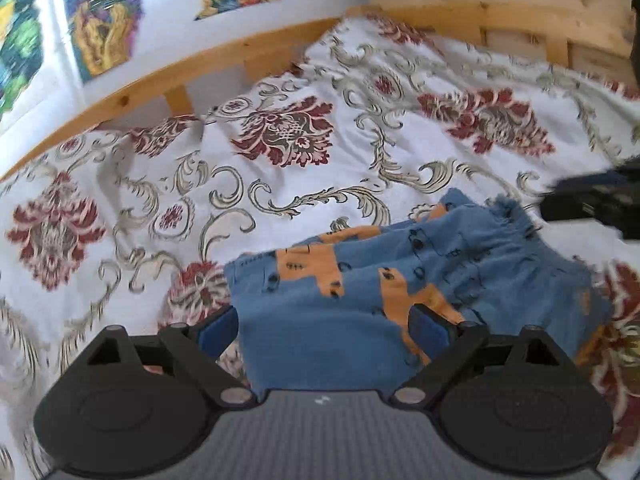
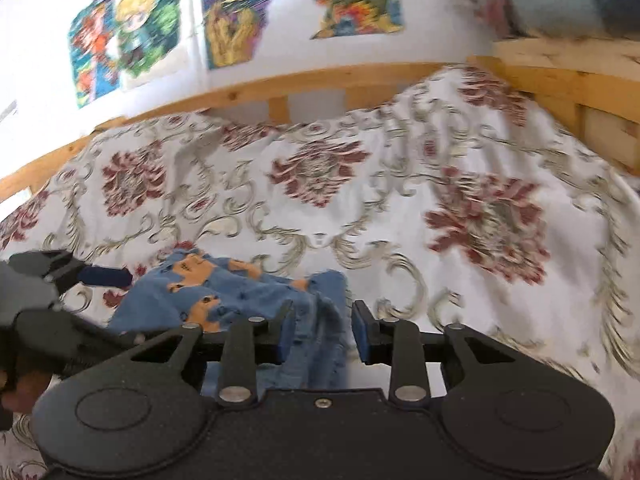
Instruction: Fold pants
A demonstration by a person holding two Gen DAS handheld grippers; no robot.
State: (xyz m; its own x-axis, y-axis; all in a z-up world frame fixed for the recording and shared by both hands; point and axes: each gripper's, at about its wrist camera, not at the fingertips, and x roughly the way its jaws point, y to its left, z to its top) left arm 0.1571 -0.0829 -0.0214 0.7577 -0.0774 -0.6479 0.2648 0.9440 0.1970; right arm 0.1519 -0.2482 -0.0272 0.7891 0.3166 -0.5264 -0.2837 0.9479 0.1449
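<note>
The pants (image 1: 360,280) are small and blue with orange patches and black prints. They lie bunched in a rough fold on the flowered bedcover (image 1: 280,184). My left gripper (image 1: 326,320) is open wide, one finger on each side of the near fold, pads not squeezing it. One of the right gripper's fingers (image 1: 580,200) shows blurred at the right edge. In the right wrist view the pants (image 2: 208,292) spread to the left, and a hanging strip of them runs between my right gripper's (image 2: 324,332) pads. A thin gap shows at the right pad, so it is open. The left gripper (image 2: 134,307) straddles the pants' left end.
A wooden bed rail (image 1: 240,52) runs along the far side and a slatted wooden end (image 1: 560,12) closes the right. Colourful posters (image 2: 240,12) hang on the white wall. A hand (image 2: 16,392) holds the left gripper's handle. Bare bedcover (image 2: 480,220) spreads beyond and right of the pants.
</note>
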